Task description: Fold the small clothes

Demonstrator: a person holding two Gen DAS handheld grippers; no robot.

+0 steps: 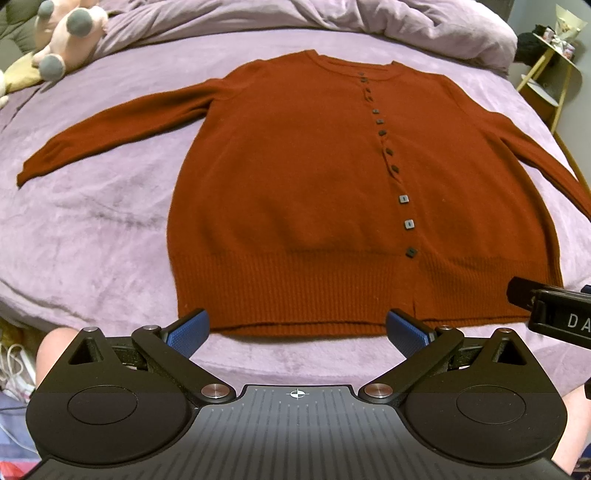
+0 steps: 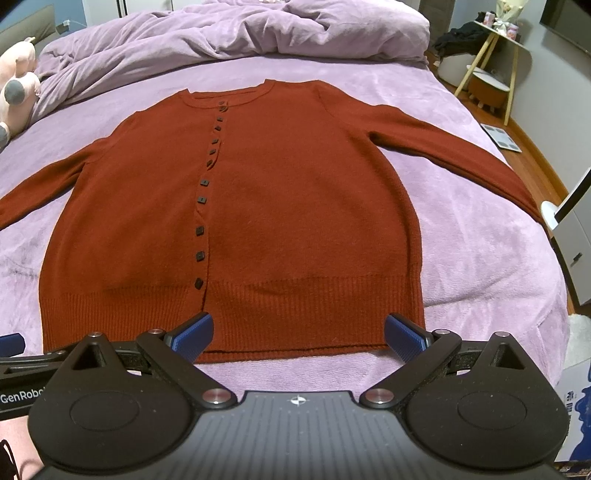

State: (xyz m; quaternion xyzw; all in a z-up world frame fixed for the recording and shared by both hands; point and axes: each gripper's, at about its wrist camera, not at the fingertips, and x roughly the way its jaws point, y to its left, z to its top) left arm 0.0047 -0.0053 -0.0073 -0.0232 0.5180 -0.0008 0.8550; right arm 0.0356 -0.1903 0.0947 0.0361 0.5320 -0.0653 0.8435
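A rust-red buttoned cardigan (image 1: 295, 184) lies flat and face up on the purple bedspread (image 1: 92, 229), sleeves spread out to both sides, hem toward me. It also shows in the right wrist view (image 2: 277, 206). My left gripper (image 1: 297, 332) is open and empty, its blue pads just above the left half of the hem. My right gripper (image 2: 299, 338) is open and empty over the right half of the hem. The right gripper's body shows at the right edge of the left wrist view (image 1: 554, 310).
A pink plush toy (image 1: 62, 33) lies at the far left of the bed. A bunched purple duvet (image 2: 240, 33) lies along the far end. A yellow-legged side table (image 2: 491, 55) and wooden floor are to the right of the bed.
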